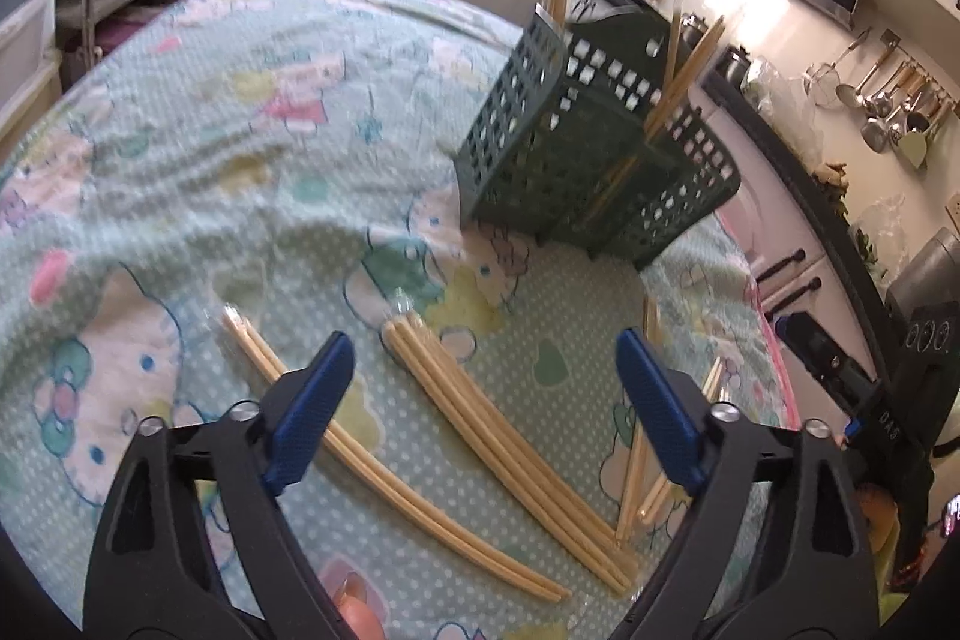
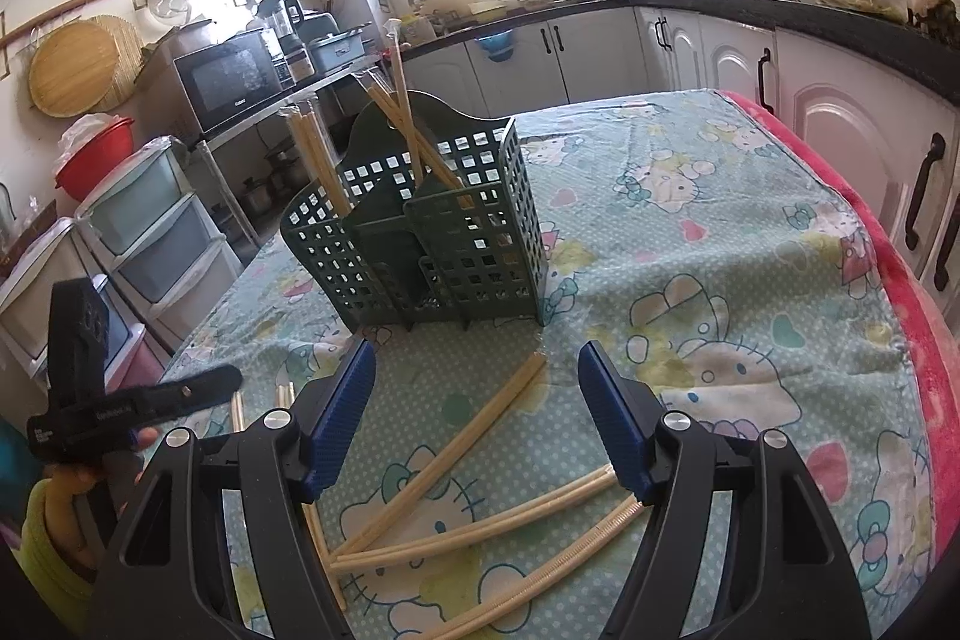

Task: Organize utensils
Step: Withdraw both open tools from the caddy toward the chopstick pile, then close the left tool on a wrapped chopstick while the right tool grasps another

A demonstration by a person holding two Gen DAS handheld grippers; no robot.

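Note:
A dark green lattice utensil holder (image 1: pixel 594 148) stands on the patterned cloth, with several wrapped chopstick pairs (image 1: pixel 684 76) leaning out of it. Several more pairs lie flat on the cloth: a bundle (image 1: pixel 498 436) between the fingers of my left gripper (image 1: pixel 483 400), and one pair (image 1: pixel 384 466) under its left finger. That gripper is open above them, touching none. In the right wrist view the holder (image 2: pixel 432 226) stands ahead, and my right gripper (image 2: pixel 477 412) hangs open over crossed chopstick pairs (image 2: pixel 456 448). The other gripper (image 2: pixel 120 412) shows at the left edge.
The table wears a mint cartoon-print cloth (image 1: pixel 240 130) with a pink blanket edge (image 2: pixel 900 292) on one side. Around it run kitchen counters, white cabinets (image 2: pixel 708 46), a microwave (image 2: pixel 234 85), stacked plastic drawers (image 2: pixel 162 232) and hanging ladles (image 1: pixel 894 100).

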